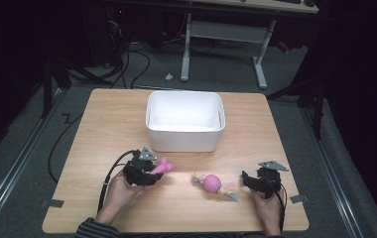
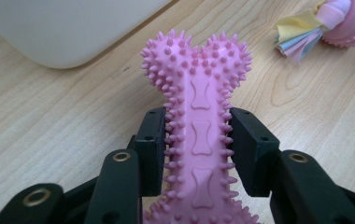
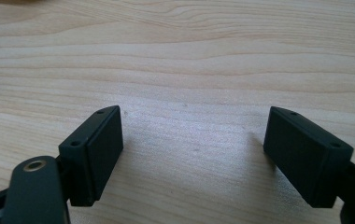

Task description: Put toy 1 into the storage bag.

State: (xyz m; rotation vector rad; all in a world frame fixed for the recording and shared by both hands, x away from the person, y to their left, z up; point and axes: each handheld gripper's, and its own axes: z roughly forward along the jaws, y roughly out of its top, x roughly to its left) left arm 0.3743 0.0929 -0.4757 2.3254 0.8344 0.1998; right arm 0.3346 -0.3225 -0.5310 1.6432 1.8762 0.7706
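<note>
The left gripper is pinching the pink spiky rubber bone-shaped chew toy across its narrow shaft, both black pads pressing into the soft nubs. Gripping at the waist makes sense: the flared knobbed end beyond the jaws is acting as a stop, so the toy is unlikely to slide out forward. In the high view that gripper is sitting at the front left of the pale wooden table, with the bone pointing toward the white rectangular plastic bin just behind it, which is probably where the toy is heading. Whether the bone is touching the tabletop or hanging clear of it is hard to judge. The near end of the bone is running off the bottom of the left gripper view.

Further right, a pink nubbed ball threaded on a pastel knotted rope is lying loose on the table between the two hands, its frayed tail showing in the left gripper view.

At the far right, the right gripper is waiting near the ball with its jaws spread wide and nothing between them. Its own view is looking at bare wood grain past the two pads.
</note>
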